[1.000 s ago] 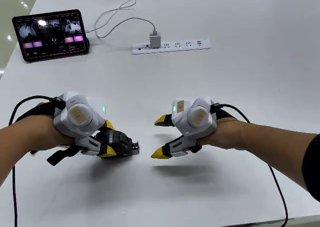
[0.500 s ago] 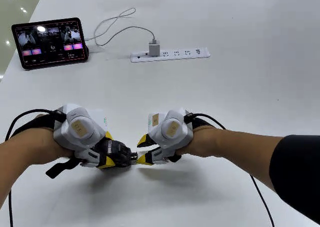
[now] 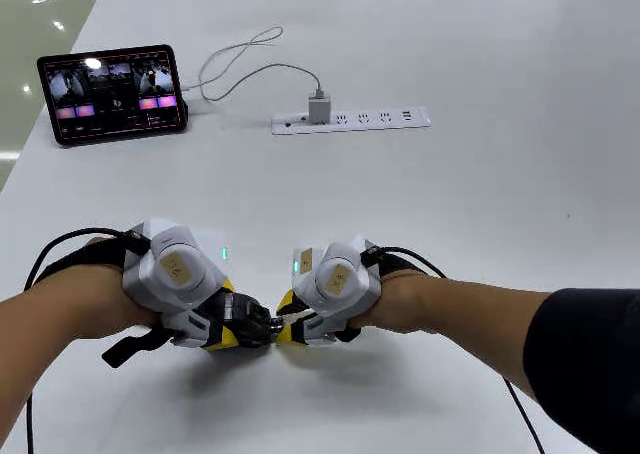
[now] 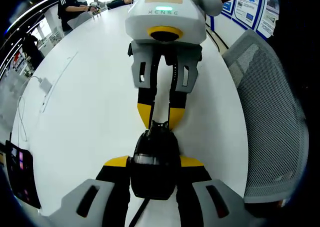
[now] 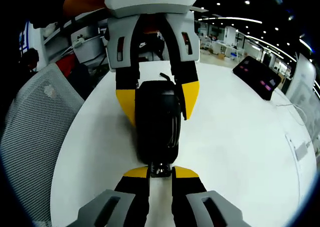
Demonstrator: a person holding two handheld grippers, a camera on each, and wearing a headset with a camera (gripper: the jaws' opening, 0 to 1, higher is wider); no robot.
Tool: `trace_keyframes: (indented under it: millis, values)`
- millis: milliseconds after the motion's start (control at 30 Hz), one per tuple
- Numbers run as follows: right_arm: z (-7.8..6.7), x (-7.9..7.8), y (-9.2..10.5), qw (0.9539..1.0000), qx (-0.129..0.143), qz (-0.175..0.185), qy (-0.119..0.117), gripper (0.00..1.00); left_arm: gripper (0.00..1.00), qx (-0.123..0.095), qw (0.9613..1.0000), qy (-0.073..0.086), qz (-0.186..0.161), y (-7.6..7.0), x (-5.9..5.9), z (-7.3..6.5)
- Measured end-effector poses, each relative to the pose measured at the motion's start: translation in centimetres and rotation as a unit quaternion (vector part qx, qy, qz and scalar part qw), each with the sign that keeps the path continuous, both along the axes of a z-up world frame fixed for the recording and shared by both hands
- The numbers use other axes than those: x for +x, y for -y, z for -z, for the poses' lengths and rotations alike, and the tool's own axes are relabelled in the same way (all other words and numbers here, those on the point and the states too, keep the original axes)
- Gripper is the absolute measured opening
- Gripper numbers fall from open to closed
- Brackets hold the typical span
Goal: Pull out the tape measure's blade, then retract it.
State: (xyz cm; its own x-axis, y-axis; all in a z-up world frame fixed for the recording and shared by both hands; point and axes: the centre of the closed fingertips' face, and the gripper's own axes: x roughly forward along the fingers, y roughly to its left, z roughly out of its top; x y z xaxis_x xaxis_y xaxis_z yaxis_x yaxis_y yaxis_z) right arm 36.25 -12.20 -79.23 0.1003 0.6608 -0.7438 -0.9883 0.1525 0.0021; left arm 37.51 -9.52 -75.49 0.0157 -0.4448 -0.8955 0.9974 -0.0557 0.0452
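Note:
A black tape measure (image 3: 250,319) is gripped just above the white table (image 3: 480,194) by my left gripper (image 3: 232,324), which is shut on its body. In the left gripper view the case (image 4: 155,162) sits between the yellow-tipped fingers (image 4: 117,162). My right gripper (image 3: 289,327) faces it from the right, tip to tip. In the right gripper view its own jaws (image 5: 161,173) are shut on the blade's end hook (image 5: 160,169), which sticks out of the case (image 5: 157,119). No length of blade is drawn out. The left gripper (image 5: 157,101) fills the top of that view.
At the table's far left a tablet (image 3: 112,92) stands lit. A white power strip (image 3: 350,120) with a charger (image 3: 320,106) and a looping cable (image 3: 240,59) lies behind the grippers. A grey mesh chair (image 4: 270,112) stands off the table's edge.
My right gripper has moved left up to the tape measure and shut on the blade's end hook. The left gripper has kept its hold on the case.

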Motion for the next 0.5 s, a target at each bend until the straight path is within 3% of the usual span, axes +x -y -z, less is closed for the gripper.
trace_keyframes:
  millis: [500]
  values:
    - [0.21, 0.18, 0.06, 0.9998, -0.01, -0.015, 0.0, 0.09, 0.3, 0.003, 1.0, 0.009, -0.001, -0.08, 0.21, 0.12]
